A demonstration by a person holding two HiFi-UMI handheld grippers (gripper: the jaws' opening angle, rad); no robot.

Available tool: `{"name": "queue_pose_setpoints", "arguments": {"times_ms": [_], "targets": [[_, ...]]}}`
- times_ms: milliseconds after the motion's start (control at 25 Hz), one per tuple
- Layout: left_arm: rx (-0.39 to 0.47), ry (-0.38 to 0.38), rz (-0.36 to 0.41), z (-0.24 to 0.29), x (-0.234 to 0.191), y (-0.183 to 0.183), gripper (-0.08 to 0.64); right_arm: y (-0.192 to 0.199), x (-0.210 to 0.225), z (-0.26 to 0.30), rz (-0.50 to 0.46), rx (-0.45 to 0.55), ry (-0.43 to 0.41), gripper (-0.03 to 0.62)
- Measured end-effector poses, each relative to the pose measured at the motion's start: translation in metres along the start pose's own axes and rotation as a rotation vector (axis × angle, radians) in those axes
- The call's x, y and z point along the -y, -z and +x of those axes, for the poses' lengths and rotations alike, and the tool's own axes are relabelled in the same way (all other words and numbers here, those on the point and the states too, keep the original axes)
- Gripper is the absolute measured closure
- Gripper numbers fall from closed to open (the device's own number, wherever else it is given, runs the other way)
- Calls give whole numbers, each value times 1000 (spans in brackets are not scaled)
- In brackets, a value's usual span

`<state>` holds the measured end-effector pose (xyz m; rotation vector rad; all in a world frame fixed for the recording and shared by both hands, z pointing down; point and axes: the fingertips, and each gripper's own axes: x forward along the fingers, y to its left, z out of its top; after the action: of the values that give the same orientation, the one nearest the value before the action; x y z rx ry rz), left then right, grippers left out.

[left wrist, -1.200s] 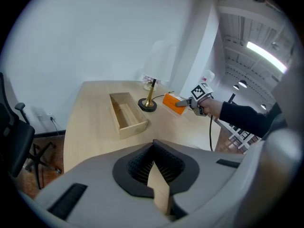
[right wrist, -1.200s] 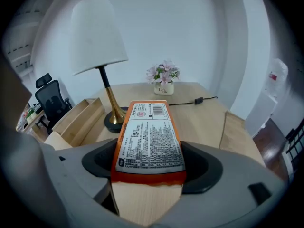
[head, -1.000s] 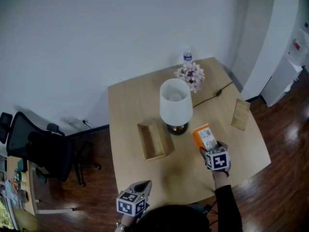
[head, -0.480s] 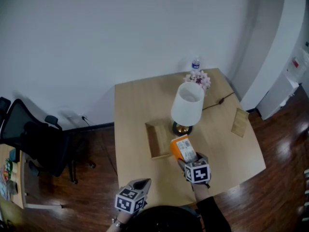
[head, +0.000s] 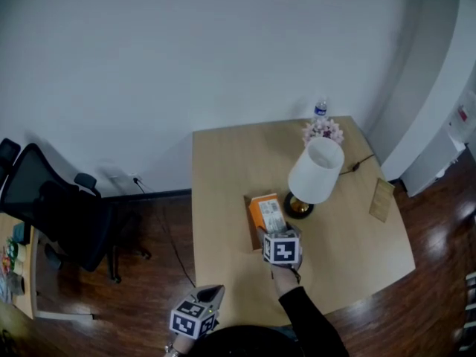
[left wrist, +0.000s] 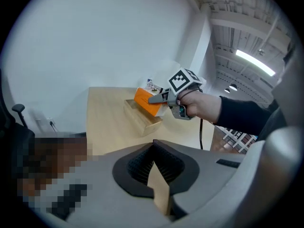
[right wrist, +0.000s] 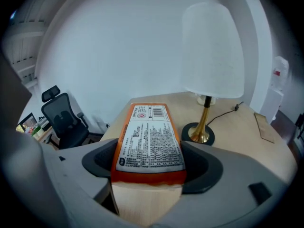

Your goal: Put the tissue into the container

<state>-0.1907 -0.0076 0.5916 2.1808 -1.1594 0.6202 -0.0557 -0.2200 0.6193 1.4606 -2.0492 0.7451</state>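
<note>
Looking along your right gripper [right wrist: 151, 167], you have its jaws clamped on the two long sides of the tissue pack [right wrist: 149, 141], an orange packet that lies flat between them with its printed label facing up and its far end reaching out well past the fingertips. The lamp [right wrist: 212, 51] stands ahead of that gripper and a little to its right, clear of the pack.

From your left gripper [left wrist: 153, 148], the pack shows ahead and above: it hangs over the wooden container [left wrist: 137, 120], an open tray on the table [left wrist: 104, 122] directly below your right gripper's jaws. The pack looks tilted, one end lower than the other, and sits just over the tray's rim. Whether it already touches the wood cannot be told from here. Your left gripper rests low and near you, well back from the tray, its jaws together at the tips with nothing in them.

By my reading, the pick-up and the carry are done, and the pack is lined up with the tray. What is left is to lower it until it lies inside the walls, then let your right jaws part and draw the gripper back.
</note>
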Motion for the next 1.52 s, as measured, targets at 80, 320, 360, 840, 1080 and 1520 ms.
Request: {"name": "queue_pose_setpoints", "arguments": {"times_ms": [80,320,360,840,1080,1520], "targets": [[-6,-11,-7,-7,-11,7,567,-2,0,15,13,-4,32,190],[-23,-35,-21,-18,-33,20,566,10,3,51,28,-63,119,163],[-24,-35,-20,-19,-33,21,566,11,4,53,28,-65,121,158],[-8,6,15,-12,-20,13,566,3,-16,16,-12,-16,28,158],[8,43,29,4,5,0,566,23,-25,-32,-52,-52,-88,160],[-11,104,75,37,63,-9,567,113,-10,-120,-80,-136,-264,585]]}}
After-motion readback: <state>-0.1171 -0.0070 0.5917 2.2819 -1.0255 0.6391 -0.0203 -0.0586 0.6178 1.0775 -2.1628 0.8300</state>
